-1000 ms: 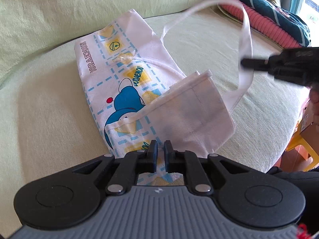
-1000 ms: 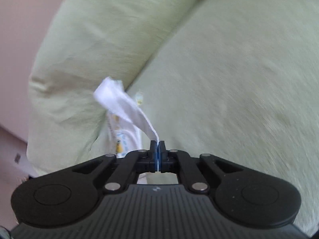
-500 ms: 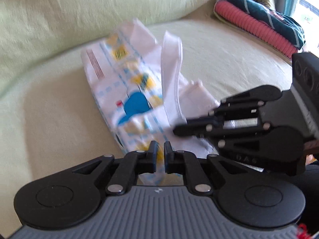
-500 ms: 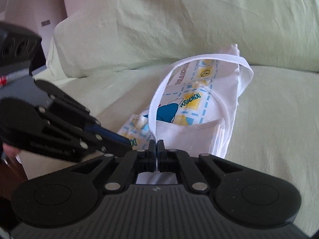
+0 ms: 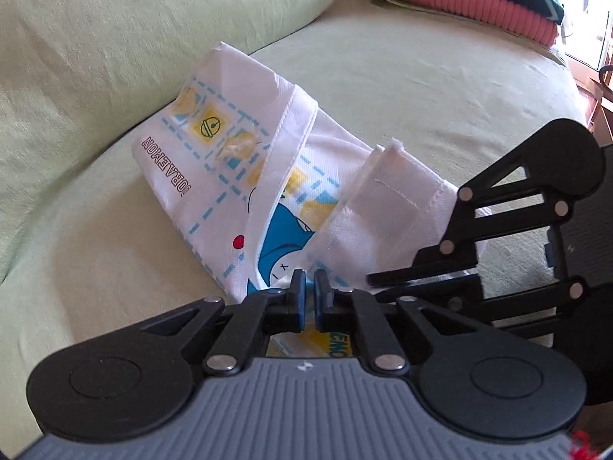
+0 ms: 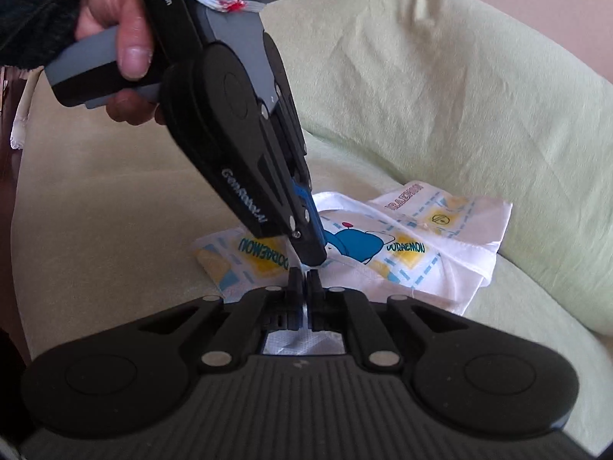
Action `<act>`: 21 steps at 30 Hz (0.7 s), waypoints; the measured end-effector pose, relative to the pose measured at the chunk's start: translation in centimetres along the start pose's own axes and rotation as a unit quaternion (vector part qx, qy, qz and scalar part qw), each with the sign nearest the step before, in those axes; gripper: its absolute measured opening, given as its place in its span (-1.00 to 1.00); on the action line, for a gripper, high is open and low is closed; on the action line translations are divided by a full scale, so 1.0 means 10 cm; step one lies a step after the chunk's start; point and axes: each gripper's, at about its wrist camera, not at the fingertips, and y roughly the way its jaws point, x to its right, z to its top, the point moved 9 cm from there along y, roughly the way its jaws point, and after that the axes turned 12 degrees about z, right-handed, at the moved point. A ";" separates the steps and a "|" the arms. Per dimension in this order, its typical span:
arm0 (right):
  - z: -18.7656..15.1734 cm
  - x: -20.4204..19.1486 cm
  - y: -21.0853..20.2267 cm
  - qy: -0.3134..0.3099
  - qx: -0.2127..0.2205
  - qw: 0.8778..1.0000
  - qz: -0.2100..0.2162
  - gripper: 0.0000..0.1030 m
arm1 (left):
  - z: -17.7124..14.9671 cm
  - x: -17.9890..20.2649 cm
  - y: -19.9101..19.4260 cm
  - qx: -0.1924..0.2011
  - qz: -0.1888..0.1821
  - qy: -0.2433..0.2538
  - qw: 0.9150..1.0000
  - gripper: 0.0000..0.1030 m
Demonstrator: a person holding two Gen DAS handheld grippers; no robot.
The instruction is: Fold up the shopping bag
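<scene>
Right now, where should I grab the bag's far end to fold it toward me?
Probably the bag at its far hemmed corner: it stands up off the seat, so a finger could slip under. Come in from the open seat side; the back cushion crowds the other side.

Two close wrist views, facing bag [image 5: 214,176]
</scene>
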 end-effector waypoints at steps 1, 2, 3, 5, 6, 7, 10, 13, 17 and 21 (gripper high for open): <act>-0.02 0.02 -0.04 0.003 0.001 1.000 0.000 -0.90 | -0.01 0.03 -0.01 0.006 0.002 0.005 1.000 -0.82; -0.04 0.04 -0.07 0.007 0.003 1.000 -0.001 -0.86 | -0.02 0.05 -0.02 0.012 0.005 0.011 1.000 -0.82; -0.06 0.06 -0.11 0.010 0.004 1.000 -0.001 -0.84 | -0.03 0.07 -0.03 0.017 0.007 0.015 1.000 -0.83; -0.09 0.09 -0.19 0.017 0.007 1.000 -0.002 -0.84 | -0.02 0.09 -0.02 0.018 0.004 0.014 1.000 -0.83; -0.11 0.11 -0.22 0.021 0.008 1.000 -0.003 -0.84 | -0.01 0.11 -0.03 0.018 0.005 0.015 1.000 -0.82; -0.13 0.13 -0.26 0.024 0.010 1.000 -0.003 -0.84 | -0.01 0.14 -0.04 0.020 0.008 0.024 0.999 -0.82; -0.19 0.19 -0.37 0.035 0.014 0.999 -0.005 -0.85 | -0.02 0.24 -0.11 0.025 0.021 0.048 0.998 -0.83; -0.18 0.20 -0.39 0.043 0.013 0.999 0.004 -0.85 | -0.09 0.32 -0.21 0.033 0.031 0.056 0.997 -0.83; -0.16 0.22 -0.33 0.007 0.002 1.000 0.025 -0.71 | -0.14 0.40 -0.21 0.037 0.035 0.058 0.997 -0.88; -0.13 0.17 -0.52 -0.073 0.001 0.996 0.058 0.24 | -0.18 0.39 -0.18 0.041 0.030 0.059 0.997 -0.94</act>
